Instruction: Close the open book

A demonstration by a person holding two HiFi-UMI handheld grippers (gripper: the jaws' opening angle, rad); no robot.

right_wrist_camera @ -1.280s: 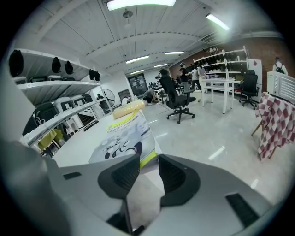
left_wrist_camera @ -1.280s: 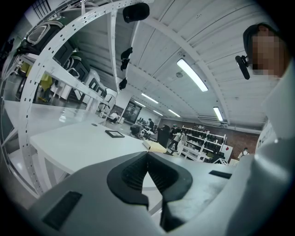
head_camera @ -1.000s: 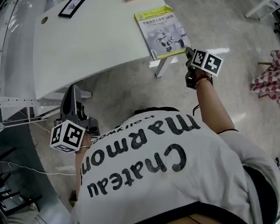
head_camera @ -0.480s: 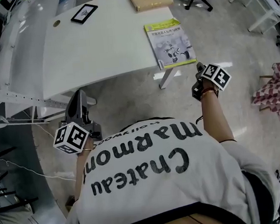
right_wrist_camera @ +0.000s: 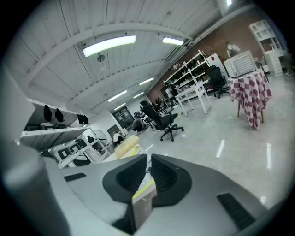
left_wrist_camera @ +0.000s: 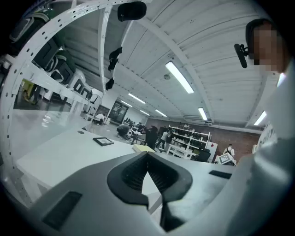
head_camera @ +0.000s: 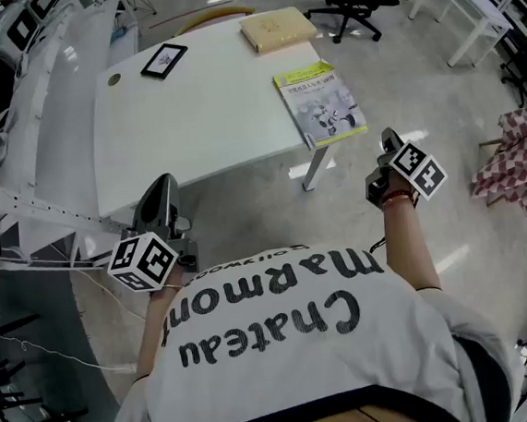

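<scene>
Already closed, the book [head_camera: 320, 105] lies cover up at the near right corner of the white table [head_camera: 199, 119], its yellow-green strip along the far edge. Farther back on the table sits a tan box [head_camera: 278, 30], and to its left a black-framed tablet [head_camera: 164, 60].

Both grippers hang in the air on the near side of the table, apart from the book. The right gripper [head_camera: 388, 136] is just off the table's near right corner. Its jaws have just been closing and now stand almost together with nothing between them. The left gripper [head_camera: 161, 186] is near the table's near left edge, clenched and empty, its tips meeting.

A chequered cloth [head_camera: 509, 159] hangs at far right on the floor.
</scene>
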